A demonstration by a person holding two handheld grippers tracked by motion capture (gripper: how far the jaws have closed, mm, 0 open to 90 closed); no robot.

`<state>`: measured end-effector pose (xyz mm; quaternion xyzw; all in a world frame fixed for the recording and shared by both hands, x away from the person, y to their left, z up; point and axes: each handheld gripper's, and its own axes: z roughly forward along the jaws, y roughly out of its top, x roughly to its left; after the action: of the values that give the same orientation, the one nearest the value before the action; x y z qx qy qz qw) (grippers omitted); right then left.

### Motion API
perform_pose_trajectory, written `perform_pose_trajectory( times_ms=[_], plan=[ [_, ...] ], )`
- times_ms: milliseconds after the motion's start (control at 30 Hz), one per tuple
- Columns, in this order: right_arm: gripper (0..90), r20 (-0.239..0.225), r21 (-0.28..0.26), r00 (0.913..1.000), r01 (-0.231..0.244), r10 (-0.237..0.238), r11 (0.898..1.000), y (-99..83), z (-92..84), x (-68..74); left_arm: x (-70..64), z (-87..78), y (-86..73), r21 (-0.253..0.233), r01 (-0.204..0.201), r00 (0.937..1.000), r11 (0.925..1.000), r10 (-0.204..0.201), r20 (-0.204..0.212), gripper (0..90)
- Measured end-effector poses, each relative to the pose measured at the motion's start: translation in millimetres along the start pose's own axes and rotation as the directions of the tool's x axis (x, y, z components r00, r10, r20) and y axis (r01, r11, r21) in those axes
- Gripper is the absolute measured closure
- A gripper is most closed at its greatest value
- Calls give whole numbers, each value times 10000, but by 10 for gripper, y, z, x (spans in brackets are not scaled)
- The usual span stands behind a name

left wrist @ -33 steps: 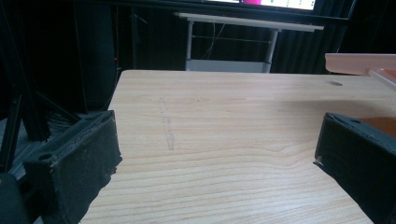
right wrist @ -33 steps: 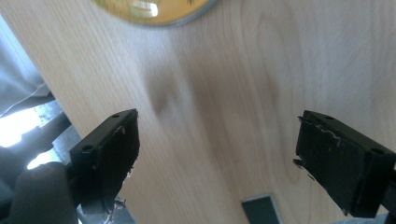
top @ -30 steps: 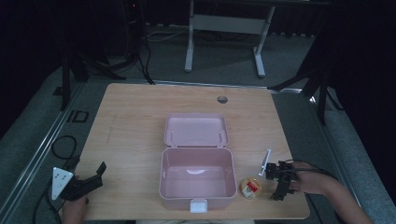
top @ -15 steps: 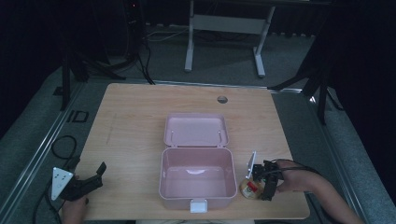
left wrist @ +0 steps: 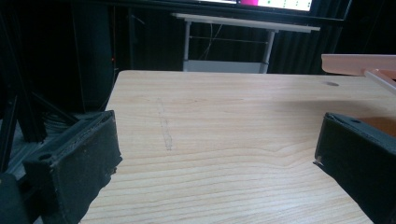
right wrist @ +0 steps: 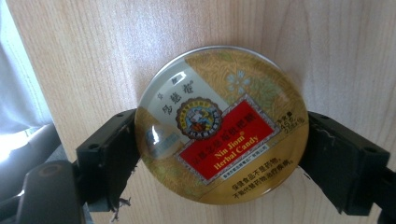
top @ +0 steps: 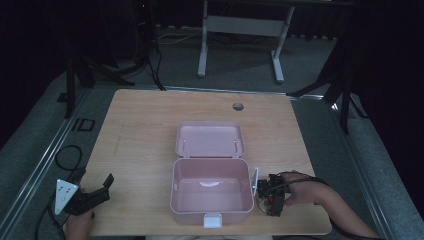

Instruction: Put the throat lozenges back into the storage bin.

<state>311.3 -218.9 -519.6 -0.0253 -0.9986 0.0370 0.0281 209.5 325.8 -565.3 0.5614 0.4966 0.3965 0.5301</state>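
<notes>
My right gripper (top: pixel 270 198) has moved over from the table edge and now hugs the round candy tin (right wrist: pixel 221 125) beside the pink box (top: pixel 211 186), so I can lift it, while my left gripper (top: pixel 90 196) waits open.

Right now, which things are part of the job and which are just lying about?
In the job:
- round candy tin, between the right gripper jaws
- open pink box beside it

Lying about:
- white strip by the box
- left gripper, open over bare table
</notes>
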Motion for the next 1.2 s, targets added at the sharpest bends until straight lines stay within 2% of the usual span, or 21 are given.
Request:
perform_pose_trajectory(
  times_ms=[233, 267, 333, 367, 667, 767, 833, 867, 1200],
  plan=[
    [199, -15, 165, 10000, -68, 68, 9998, -9, -82, -4, -2, 0, 0, 10, -28, 10000, 10000, 28, -2, 3],
    [199, -82, 266, 9996, -260, 262, 9993, -20, -119, 10, -2, 0, 0, 9, -27, 10000, 10000, 27, -6, 3],
    [199, -129, 176, 9999, -82, 85, 9998, -42, -175, -8, -3, 1, 1, 21, -28, 10000, 10000, 28, -8, 3],
    [199, -126, 154, 9997, -194, 196, 9997, -51, -204, -1, -3, 2, 1, 22, -33, 10000, 10000, 33, -5, 3],
    [200, -208, 4, 9995, -247, 247, 9997, -115, -470, 23, -3, 1, 1, 24, -32, 10000, 10000, 32, -12, 3],
    [200, -219, 34, 9991, -351, 352, 9994, -136, -650, 36, -3, 1, 1, 22, -30, 10000, 10000, 30, -16, 3],
    [200, -219, 34, 9991, -351, 352, 9994, -136, -650, 36, -3, 2, 1, 22, -31, 10000, 10000, 31, -15, 3],
    [200, -189, 80, 9992, -358, 360, 9993, -132, -782, 62, -3, 2, 2, 35, -27, 10000, 10000, 27, -10, 3],
    [201, -77, -159, 9996, -271, 270, 9995, -57, -1253, 125, -3, 4, 2, 32, -19, 10000, 10000, 19, -1, 3]
  ],
)
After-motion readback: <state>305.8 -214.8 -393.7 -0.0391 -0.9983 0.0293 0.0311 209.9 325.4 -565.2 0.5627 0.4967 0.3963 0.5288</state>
